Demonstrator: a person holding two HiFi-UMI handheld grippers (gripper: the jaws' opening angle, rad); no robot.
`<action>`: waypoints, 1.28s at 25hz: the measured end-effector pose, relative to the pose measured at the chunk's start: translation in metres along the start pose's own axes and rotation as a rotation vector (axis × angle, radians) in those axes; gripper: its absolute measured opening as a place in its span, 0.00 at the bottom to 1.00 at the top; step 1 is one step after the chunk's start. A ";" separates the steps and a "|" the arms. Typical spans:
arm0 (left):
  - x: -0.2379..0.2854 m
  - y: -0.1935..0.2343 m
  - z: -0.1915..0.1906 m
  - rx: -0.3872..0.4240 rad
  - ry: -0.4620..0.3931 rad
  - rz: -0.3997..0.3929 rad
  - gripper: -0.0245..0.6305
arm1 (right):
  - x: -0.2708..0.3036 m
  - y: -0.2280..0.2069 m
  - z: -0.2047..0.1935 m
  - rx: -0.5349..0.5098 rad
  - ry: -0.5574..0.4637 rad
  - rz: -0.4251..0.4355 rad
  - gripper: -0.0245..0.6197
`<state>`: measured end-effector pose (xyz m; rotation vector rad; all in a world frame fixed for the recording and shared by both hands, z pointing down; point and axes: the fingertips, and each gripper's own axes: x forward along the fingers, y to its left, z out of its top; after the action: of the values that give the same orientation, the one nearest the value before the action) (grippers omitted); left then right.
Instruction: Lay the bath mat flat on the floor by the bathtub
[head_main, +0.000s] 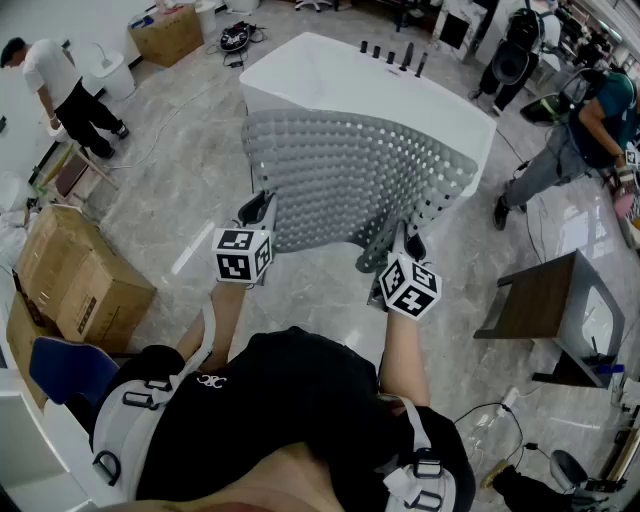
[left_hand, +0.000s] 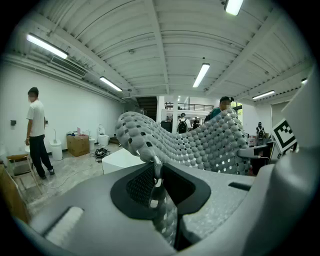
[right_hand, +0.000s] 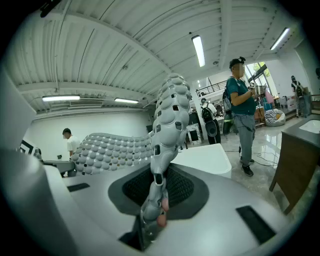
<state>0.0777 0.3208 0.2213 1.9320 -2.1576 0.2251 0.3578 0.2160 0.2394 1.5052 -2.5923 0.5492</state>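
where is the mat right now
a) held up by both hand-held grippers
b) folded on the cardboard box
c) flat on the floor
a: the mat hangs spread in the air, its near edge pinched by the left hand-held gripper and the right hand-held gripper.

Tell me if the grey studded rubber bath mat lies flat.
Not flat: the grey bath mat arches in air, clamped by left gripper and right gripper.

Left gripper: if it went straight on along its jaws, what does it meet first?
The bath mat: the left gripper is shut on its edge, and the mat arches right ahead of it. Past the mat, probably the white bathtub, though depth is hard to judge.
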 end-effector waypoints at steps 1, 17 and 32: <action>0.000 -0.003 0.000 0.002 -0.001 -0.004 0.12 | -0.002 -0.001 0.000 0.001 -0.002 0.000 0.14; -0.007 -0.008 -0.005 -0.003 0.007 0.004 0.12 | -0.016 -0.017 -0.011 0.010 0.024 -0.044 0.14; -0.008 0.002 -0.011 -0.002 0.023 -0.020 0.12 | -0.013 -0.003 -0.024 0.003 0.049 -0.057 0.14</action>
<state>0.0771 0.3319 0.2295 1.9401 -2.1221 0.2399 0.3652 0.2337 0.2588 1.5418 -2.5049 0.5765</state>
